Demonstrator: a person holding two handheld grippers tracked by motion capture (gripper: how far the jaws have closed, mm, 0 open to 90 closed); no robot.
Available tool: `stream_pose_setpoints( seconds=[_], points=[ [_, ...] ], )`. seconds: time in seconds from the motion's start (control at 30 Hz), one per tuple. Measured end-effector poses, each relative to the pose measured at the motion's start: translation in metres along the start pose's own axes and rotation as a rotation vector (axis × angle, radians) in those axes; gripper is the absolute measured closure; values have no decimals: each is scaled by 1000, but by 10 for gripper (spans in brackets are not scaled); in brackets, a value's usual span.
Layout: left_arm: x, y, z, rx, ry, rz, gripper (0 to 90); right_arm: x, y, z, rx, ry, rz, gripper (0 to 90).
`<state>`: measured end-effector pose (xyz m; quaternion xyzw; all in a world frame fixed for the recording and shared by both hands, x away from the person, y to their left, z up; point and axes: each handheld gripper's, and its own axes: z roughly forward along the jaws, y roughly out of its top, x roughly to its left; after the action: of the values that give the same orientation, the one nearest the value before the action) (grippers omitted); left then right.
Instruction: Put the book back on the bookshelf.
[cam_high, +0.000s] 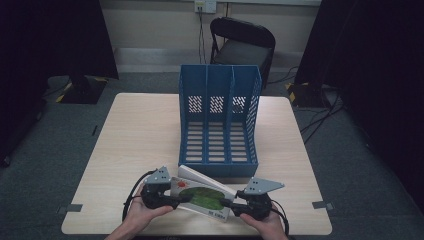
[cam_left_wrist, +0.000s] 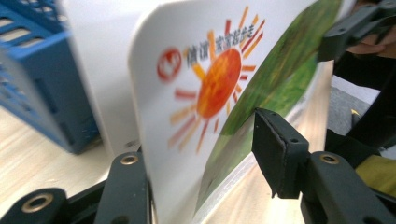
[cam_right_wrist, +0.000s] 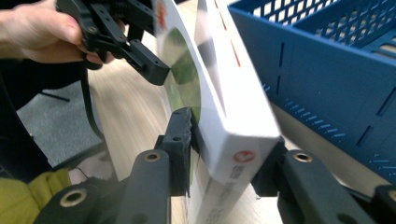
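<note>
A white book (cam_high: 202, 197) with a sun-and-green cover is held tilted above the table's (cam_high: 135, 145) near edge, just in front of the blue file rack (cam_high: 220, 117), which stands at the table's middle with its three slots open toward the person. The right gripper (cam_high: 239, 204) is clamped on the book's spine end; in the right gripper view its pads (cam_right_wrist: 181, 135) press the cover on one side and the back on the other, so this grip looks firm. The left gripper (cam_high: 175, 199) straddles the opposite end, but in the left gripper view one pad (cam_left_wrist: 275, 149) stands clear of the cover, so its jaws are parted around the book without clamping it. Judgement: the step in hand appears to be raising the book upright for filing in the rack. To do it well, the right grip should carry the weight while the left steadies the free edge without dragging the cover. The book should be brought fully vertical, spine low, and aligned with one slot before it moves forward, so that its corners clear the dividers. Risk: held at one end, the book may sag or twist.
</note>
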<state>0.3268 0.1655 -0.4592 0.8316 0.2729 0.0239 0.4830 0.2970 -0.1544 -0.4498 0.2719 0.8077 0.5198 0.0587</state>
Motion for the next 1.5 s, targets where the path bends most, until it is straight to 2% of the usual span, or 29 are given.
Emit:
stream_pose_setpoints(
  seconds=[0.17, 0.27, 0.37, 0.43, 0.6, 0.73, 0.9, 1.03, 1.07, 1.13, 1.3, 1.43, 1.5],
  points=[
    [2, 0, -4, -8, 22, -15, 465, 2, -1, -1, -5, 13, 10, 686],
    [6, -1, -9, -13, 72, -29, 398, 3, -3, -2, -5, 6, 16, 704],
    [11, -2, -13, -25, 84, -55, 371, 3, -6, 0, -5, 5, 30, 703],
    [15, -3, -11, -14, 84, -67, 336, 4, -6, 2, 0, 12, 36, 705],
    [21, -3, -4, -9, 72, -83, 293, 9, -7, 9, 24, 41, 11, 710],
    [23, -3, 0, -5, 59, -77, 276, 13, -7, 14, 36, 26, 0, 721],
    [23, -1, 7, 2, 43, -57, 271, 11, -7, 17, 46, 21, 18, 724],
    [22, 0, 10, 0, 36, -62, 272, 12, -9, 25, 70, 22, 11, 671],
    [21, 0, 11, -5, 24, -59, 284, 14, -9, 28, 75, 17, 6, 658],
    [19, 0, 12, 0, 38, -36, 295, 17, -9, 32, 73, 2, -8, 666],
    [17, -1, 12, -3, 46, -28, 292, 18, -9, 39, 61, -12, 9, 710],
    [16, -1, 11, 1, 51, -19, 295, 21, -9, 47, 67, -28, -5, 701],
    [17, -1, 10, 0, 53, -23, 295, 21, -10, 50, 57, -29, 6, 703]
  ],
)
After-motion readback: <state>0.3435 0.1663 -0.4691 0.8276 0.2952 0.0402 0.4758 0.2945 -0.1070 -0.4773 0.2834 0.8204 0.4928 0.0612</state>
